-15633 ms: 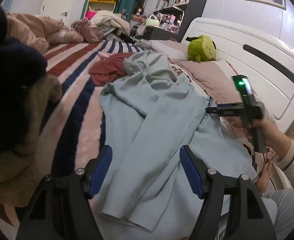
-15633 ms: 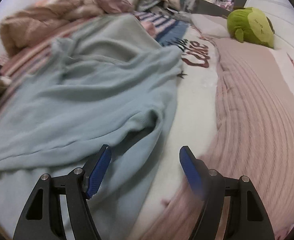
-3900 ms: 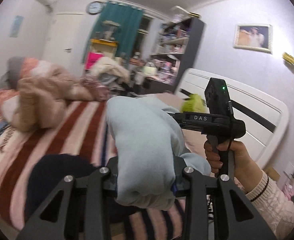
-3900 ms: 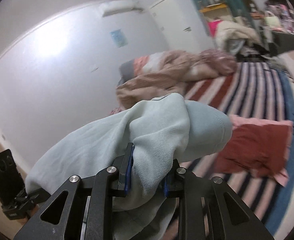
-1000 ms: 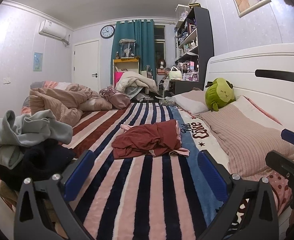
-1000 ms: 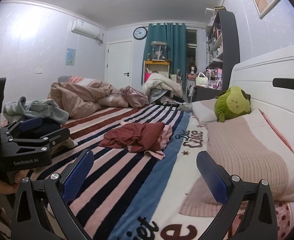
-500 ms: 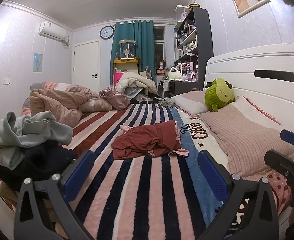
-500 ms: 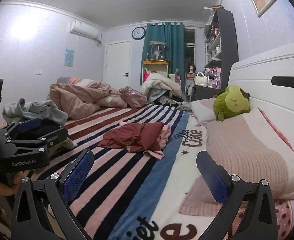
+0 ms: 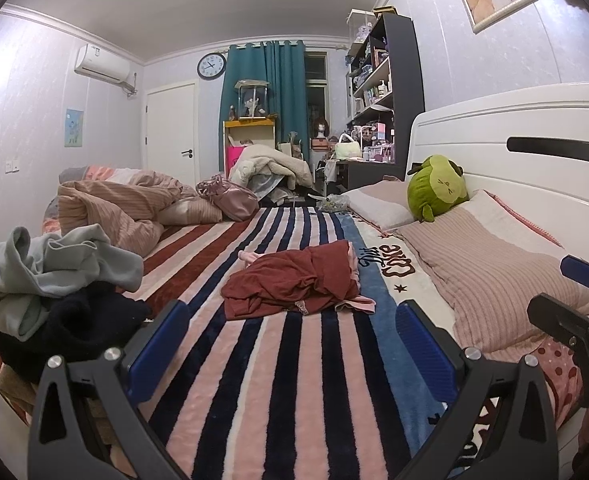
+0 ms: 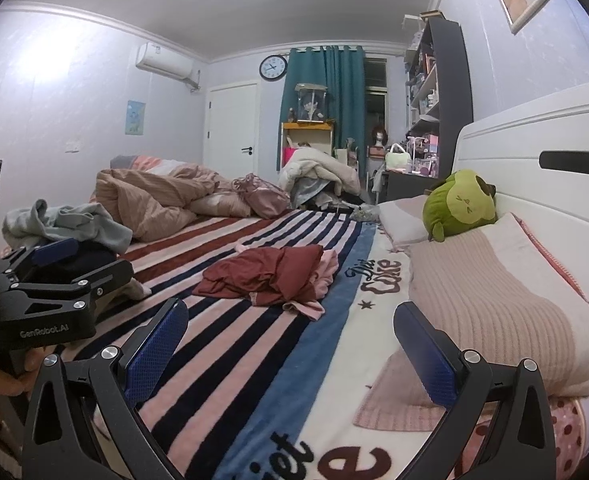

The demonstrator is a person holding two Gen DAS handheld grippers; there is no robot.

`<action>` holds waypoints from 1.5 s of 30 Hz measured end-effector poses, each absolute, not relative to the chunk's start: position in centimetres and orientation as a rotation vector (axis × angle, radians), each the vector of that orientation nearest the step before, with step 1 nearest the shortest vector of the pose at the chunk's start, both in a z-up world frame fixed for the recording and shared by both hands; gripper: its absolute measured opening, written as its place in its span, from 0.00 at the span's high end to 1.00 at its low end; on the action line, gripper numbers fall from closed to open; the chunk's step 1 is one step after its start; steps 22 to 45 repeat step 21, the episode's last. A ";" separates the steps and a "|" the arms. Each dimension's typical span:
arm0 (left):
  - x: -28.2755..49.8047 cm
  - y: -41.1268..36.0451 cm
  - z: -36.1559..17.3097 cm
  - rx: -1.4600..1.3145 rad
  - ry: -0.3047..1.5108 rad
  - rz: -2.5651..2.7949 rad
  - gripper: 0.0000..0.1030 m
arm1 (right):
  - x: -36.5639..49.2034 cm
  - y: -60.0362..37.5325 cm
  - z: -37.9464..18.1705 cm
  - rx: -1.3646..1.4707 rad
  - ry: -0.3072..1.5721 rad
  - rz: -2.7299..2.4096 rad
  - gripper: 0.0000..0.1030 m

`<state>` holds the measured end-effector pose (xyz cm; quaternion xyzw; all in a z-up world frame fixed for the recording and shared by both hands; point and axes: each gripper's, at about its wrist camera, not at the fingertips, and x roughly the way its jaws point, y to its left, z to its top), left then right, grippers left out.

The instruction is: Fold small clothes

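Both the left gripper [image 9: 290,338] and right gripper [image 10: 290,338] hover with fingers spread wide, holding nothing. Ahead of them, the crumpled red garment [image 9: 290,286] lies on the striped blanket [image 9: 278,380]; best pinch two separate edges, then spread it flat.

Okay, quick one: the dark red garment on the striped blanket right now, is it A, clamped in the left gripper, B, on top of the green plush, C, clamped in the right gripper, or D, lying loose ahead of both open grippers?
D: the dark red garment lies crumpled on the striped blanket, ahead of the open left gripper and right gripper.
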<state>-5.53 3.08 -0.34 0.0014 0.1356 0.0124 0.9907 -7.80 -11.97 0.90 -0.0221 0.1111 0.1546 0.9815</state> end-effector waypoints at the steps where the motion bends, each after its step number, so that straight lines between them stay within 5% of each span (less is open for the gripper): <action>1: -5.5 3.1 -0.3 0.005 0.271 0.025 0.01 | -7.8 -12.0 0.9 -0.043 0.224 0.310 0.00; 45: -5.5 3.0 -0.2 0.010 0.277 0.014 0.01 | -7.7 -12.3 0.9 -0.033 0.230 0.304 0.00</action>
